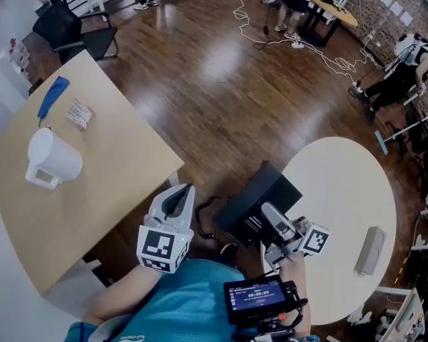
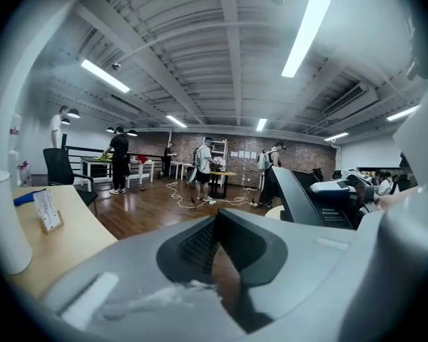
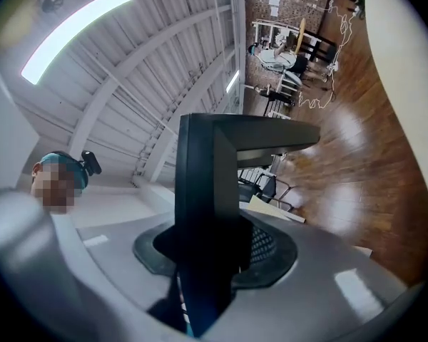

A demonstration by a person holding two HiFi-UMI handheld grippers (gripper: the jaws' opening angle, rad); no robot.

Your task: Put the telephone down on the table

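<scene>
The telephone (image 1: 257, 204) is a black wedge-shaped set, held in the air over the wooden floor between the two tables, with a dark cord (image 1: 203, 216) hanging from it. My right gripper (image 1: 279, 228) is shut on its near side. In the right gripper view the black body (image 3: 207, 191) stands clamped between the jaws of that gripper (image 3: 214, 258). My left gripper (image 1: 177, 199) hovers to the left of the telephone, apart from it, jaws together and holding nothing. The left gripper view looks past its own jaws (image 2: 225, 251) to the telephone (image 2: 305, 204) at the right.
A tan table (image 1: 107, 169) at the left carries a white jug (image 1: 50, 159), a blue-handled tool (image 1: 52, 97) and a small packet (image 1: 79, 113). A round white table (image 1: 342, 191) at the right holds a grey block (image 1: 371, 250). People and chairs stand far off.
</scene>
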